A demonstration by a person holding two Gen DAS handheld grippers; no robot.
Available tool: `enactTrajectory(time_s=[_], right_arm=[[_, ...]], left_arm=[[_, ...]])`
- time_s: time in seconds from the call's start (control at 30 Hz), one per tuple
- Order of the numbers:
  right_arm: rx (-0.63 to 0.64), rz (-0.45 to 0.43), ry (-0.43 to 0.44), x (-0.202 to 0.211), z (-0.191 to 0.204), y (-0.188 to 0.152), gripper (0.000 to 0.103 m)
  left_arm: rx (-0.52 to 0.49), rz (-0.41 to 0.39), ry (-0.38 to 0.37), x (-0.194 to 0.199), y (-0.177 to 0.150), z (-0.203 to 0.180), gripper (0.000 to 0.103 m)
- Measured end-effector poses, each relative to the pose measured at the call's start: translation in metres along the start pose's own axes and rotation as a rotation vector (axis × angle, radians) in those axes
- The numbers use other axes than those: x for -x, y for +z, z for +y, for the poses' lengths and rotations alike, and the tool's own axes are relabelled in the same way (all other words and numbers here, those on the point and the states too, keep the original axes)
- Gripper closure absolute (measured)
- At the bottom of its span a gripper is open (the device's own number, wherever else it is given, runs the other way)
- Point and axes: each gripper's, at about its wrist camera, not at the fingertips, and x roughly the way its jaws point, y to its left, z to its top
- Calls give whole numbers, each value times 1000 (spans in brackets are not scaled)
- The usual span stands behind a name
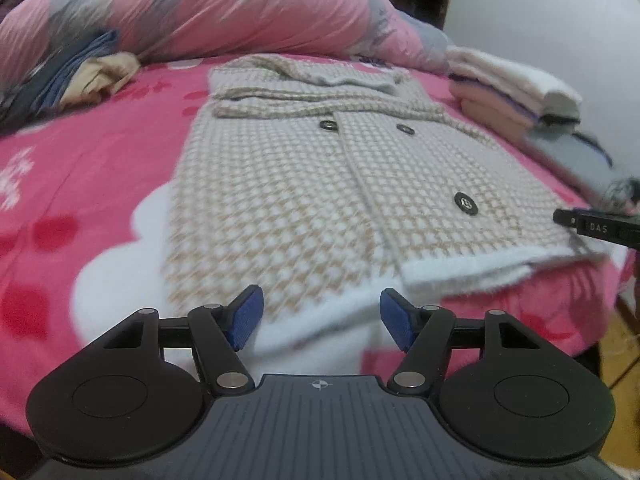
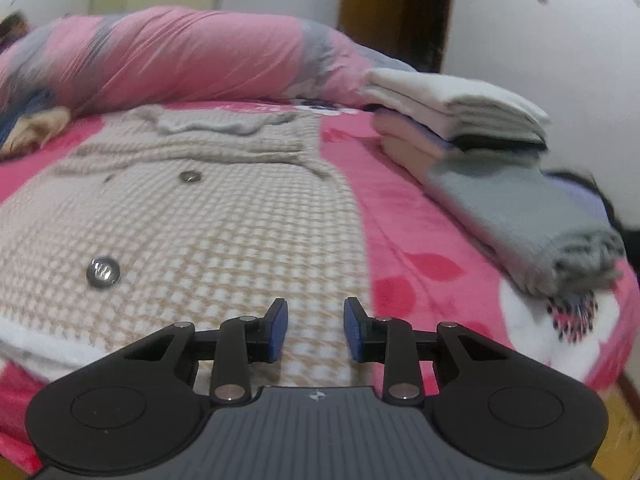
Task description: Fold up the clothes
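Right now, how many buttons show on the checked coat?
3 in the left wrist view: two near the collar, one near the hem. Folds may hide more.

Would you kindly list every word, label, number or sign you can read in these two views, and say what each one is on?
"DAS": white letters on the black right gripper body, at the left wrist view's right edge.
Coat buttons: an embossed mark, too blurred to read.
Both gripper bases: a small round crosshair sign, no lettering.
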Motion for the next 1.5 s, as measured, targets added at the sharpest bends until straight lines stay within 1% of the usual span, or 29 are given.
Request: enactTrajectory(time_s=[0.1,0.13,0.2,0.27,0.4,0.47,0.57,0.7,0.77,0.8,0.83,0.87,0.93,1.0,1.03,1.13,1.33,1.5], right_arm=[[-74,-18,9,11,-9,4,70],[-98,-24,31,14,-11,6,70],[-163,-29,132,20,-11,11,69],[-228,-6,277,22,-7,15,69],[-330,80,551,17,10,15,68],[-379,131,658,11,19,11,68],[-434,204,747,0,31,4,68],[-450,262,780,-7,45,0,68],[-446,278,792,-8,50,-2,68],[-443,284,795,-8,53,-2,68],[-438,288,796,-7,55,-3,68],[-435,291,800,-8,57,-3,68],[-430,296,812,-9,59,-2,68],[-433,307,827,-11,62,-2,67],[-439,317,834,-13,63,-3,67],[-457,346,856,-18,67,-5,66],[-537,404,938,-30,75,-10,65],[-652,485,994,-44,83,-21,65]], left_arm=[[38,-41,17,18,-5,14,37],[49,-55,24,23,-6,19,37],[79,-64,31,25,-6,27,37],[121,-61,31,24,-5,35,37],[230,-43,8,20,-5,52,38],[289,-32,-13,18,-6,60,39],[346,-9,-23,12,-8,68,44],[358,-6,-17,7,-9,70,46],[354,-14,-20,6,-9,69,51],[354,-17,-28,6,-9,69,59],[354,-20,-36,6,-9,70,64],[352,-23,-44,6,-8,70,65],[343,-28,-52,7,-8,69,73],[337,-30,-54,6,-7,67,76],[337,-31,-56,6,-8,68,82],[343,-37,-67,8,-7,69,91],[358,-80,-100,14,-1,70,95],[405,-107,-143,17,5,75,96]])
